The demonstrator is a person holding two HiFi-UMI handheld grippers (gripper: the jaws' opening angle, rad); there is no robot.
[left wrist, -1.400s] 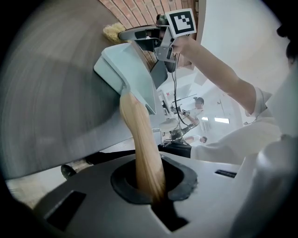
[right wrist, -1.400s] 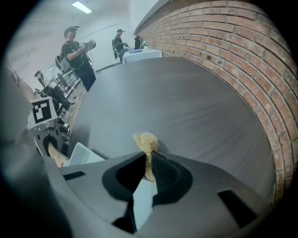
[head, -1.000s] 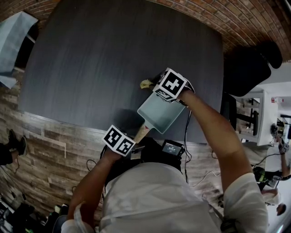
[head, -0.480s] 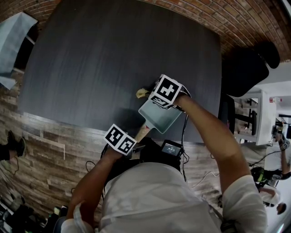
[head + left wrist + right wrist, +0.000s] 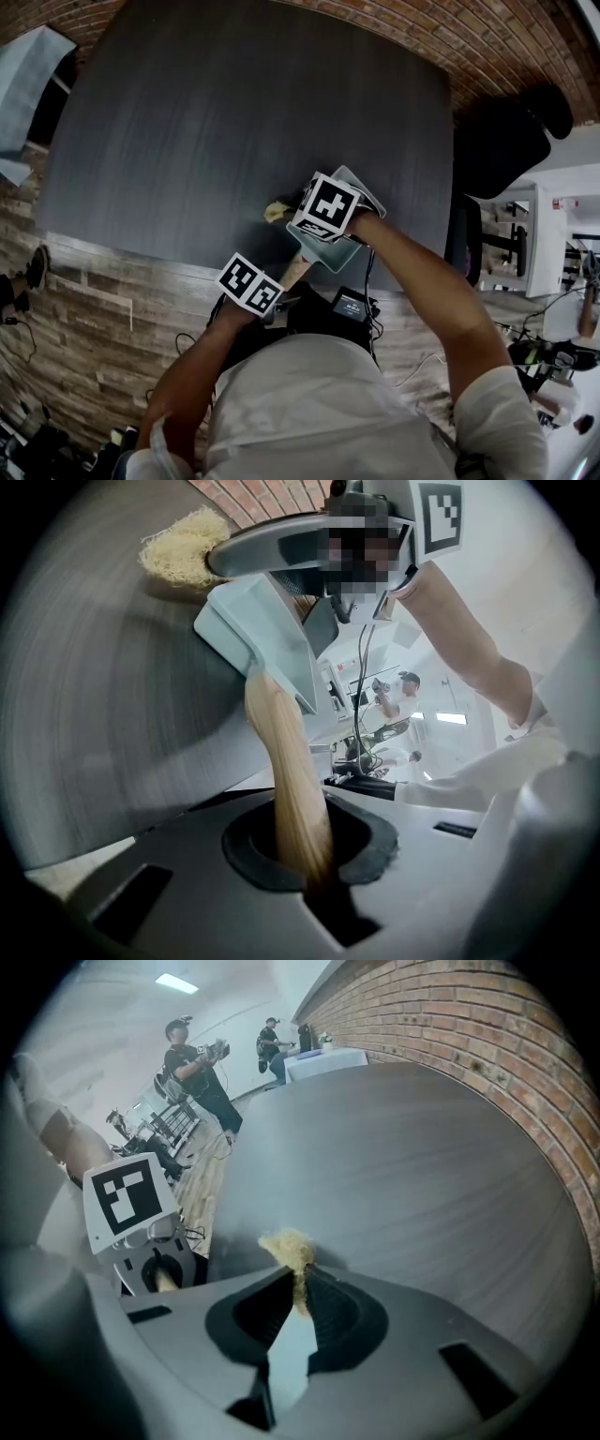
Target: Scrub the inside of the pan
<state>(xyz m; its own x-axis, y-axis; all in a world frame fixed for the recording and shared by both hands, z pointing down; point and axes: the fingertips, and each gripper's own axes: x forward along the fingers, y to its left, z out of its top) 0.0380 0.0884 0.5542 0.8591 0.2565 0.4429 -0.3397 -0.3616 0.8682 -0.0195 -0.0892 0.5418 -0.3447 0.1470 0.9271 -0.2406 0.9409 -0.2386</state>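
Observation:
A pale teal square pan (image 5: 339,248) sits near the front edge of the dark table, its wooden handle (image 5: 292,273) pointing toward me. My left gripper (image 5: 277,287) is shut on that handle (image 5: 286,771), and the pan (image 5: 267,639) stretches away from its jaws. My right gripper (image 5: 287,215) hangs over the pan's left side, shut on a yellowish fibrous scrubber (image 5: 276,212). In the right gripper view the scrubber (image 5: 290,1249) is pinched between the jaws, with pale pan surface (image 5: 286,1354) showing below. The right gripper's marker cube (image 5: 325,206) hides most of the pan's inside.
The dark grey table (image 5: 234,122) stretches away toward a brick wall (image 5: 450,1026). A black chair (image 5: 511,131) stands at the right, and a small black device with a screen (image 5: 352,305) hangs at my waist. Other people stand far off in the room (image 5: 192,1063).
My right gripper has carried the scrubber leftward and nearer to me across the pan, and now covers more of it. The left gripper and handle have barely moved.

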